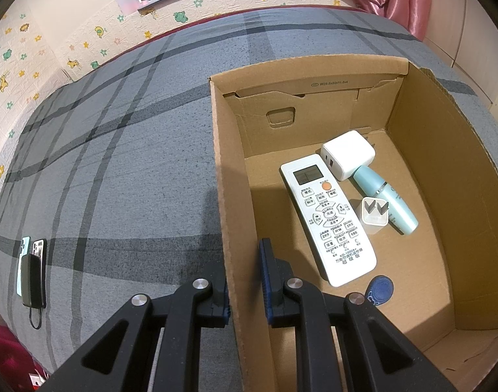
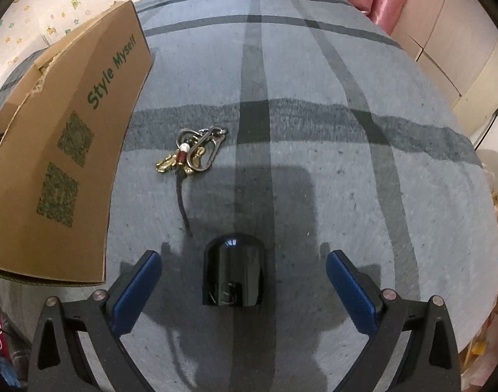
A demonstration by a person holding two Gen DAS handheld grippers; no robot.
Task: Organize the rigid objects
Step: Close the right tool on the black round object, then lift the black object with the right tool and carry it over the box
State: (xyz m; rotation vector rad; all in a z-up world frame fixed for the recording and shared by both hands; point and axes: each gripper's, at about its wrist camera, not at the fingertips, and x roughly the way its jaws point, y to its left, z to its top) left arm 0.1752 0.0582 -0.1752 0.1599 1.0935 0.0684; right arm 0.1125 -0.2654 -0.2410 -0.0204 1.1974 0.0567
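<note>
My left gripper (image 1: 245, 289) pinches the near left wall of the cardboard box (image 1: 231, 196), which holds a remote control (image 1: 327, 219). My right gripper (image 2: 244, 289) is spread wide around a black cap (image 2: 233, 269) on the grey plaid bedspread (image 2: 314, 163); a keychain (image 2: 193, 152) lies farther off, beside the box.

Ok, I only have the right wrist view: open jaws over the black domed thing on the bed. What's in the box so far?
Observer: Five things: a white remote, a white charger, a teal bottle, a small white plug and a blue key fob.
Operator: Any free floor for this one?
Observer: Yes, the cardboard box has bare floor between the remote and its side wall.
Operator: And the left gripper?
Observer: The left gripper is shut on that side wall, one finger on each face.
</note>
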